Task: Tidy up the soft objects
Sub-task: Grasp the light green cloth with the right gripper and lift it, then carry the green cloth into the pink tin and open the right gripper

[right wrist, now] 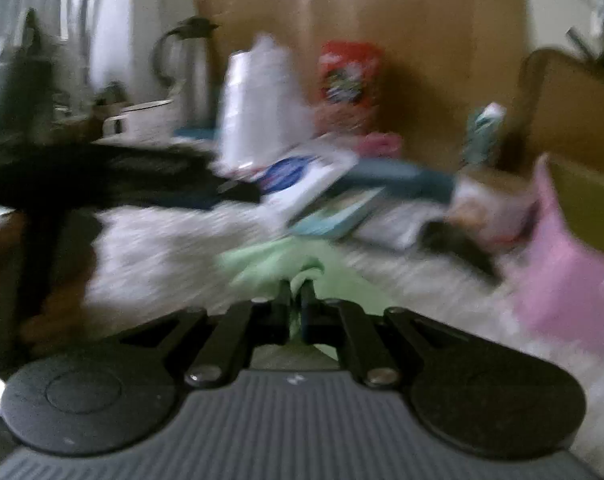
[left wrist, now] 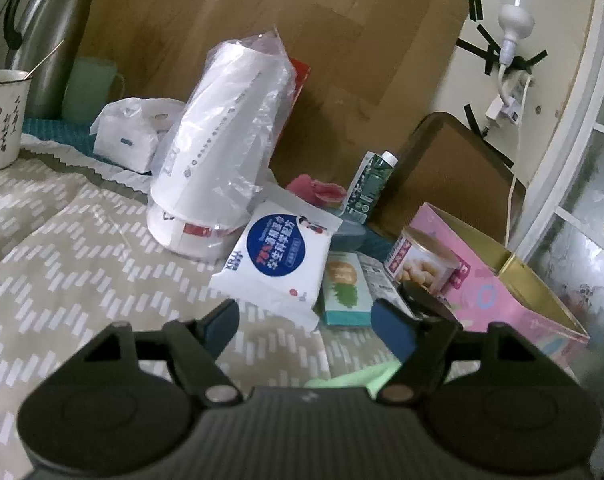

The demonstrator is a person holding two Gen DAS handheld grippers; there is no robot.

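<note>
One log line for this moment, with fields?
left gripper: open, empty | right gripper: shut on green cloth | surface: patterned bedspread

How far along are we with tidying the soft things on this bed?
Nothing looks sorted yet. In hand: the right gripper is shut on the green cloth. The left gripper is open and empty near the wet wipes pack. Left: the wipes, the tissue pack and the pink cloth still lie among the clutter.
</note>
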